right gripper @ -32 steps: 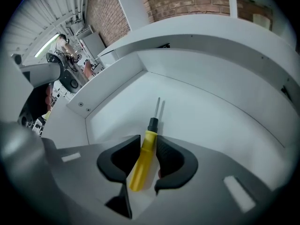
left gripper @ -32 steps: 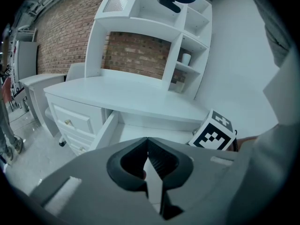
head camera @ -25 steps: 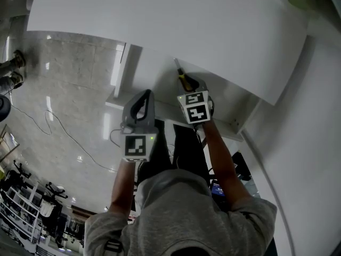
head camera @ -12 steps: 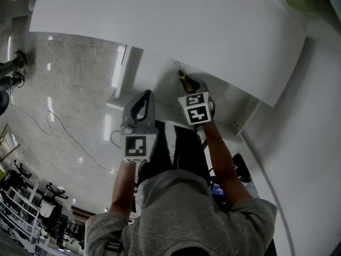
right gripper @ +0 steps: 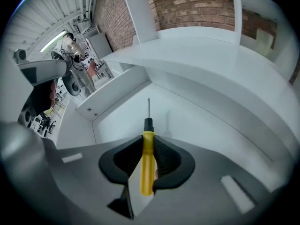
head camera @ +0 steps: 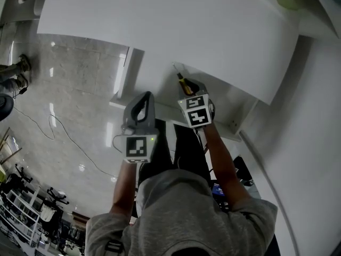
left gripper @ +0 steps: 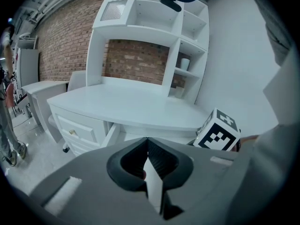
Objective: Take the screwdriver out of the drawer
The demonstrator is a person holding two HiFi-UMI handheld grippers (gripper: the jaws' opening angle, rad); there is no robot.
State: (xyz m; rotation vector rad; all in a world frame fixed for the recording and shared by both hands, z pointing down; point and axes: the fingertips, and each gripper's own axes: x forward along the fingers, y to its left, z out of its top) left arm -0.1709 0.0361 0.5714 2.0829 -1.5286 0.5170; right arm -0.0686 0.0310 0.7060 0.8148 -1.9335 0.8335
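Observation:
A screwdriver (right gripper: 147,159) with a yellow handle and a black collar is clamped between the pads of my right gripper (right gripper: 147,146), its thin metal shaft pointing ahead over the white floor of the open drawer (right gripper: 197,125). It hangs clear of that floor and casts a faint shadow on it. In the head view the screwdriver (head camera: 184,84) sticks out past the right gripper (head camera: 189,88) inside the drawer (head camera: 154,76), under the edge of the desk top (head camera: 170,25). My left gripper (head camera: 144,97) hovers beside it at the drawer's front, shut and empty (left gripper: 147,142).
A white shelf unit with a cup (left gripper: 184,63) stands on the desk top (left gripper: 131,102). Small drawers with a knob (left gripper: 71,132) sit on the desk's left side. A cable (head camera: 58,127) trails across the shiny floor. A person (left gripper: 7,125) stands far left.
Both grippers have risen a little. The right one carries the screwdriver up with it, still gripped the same way.

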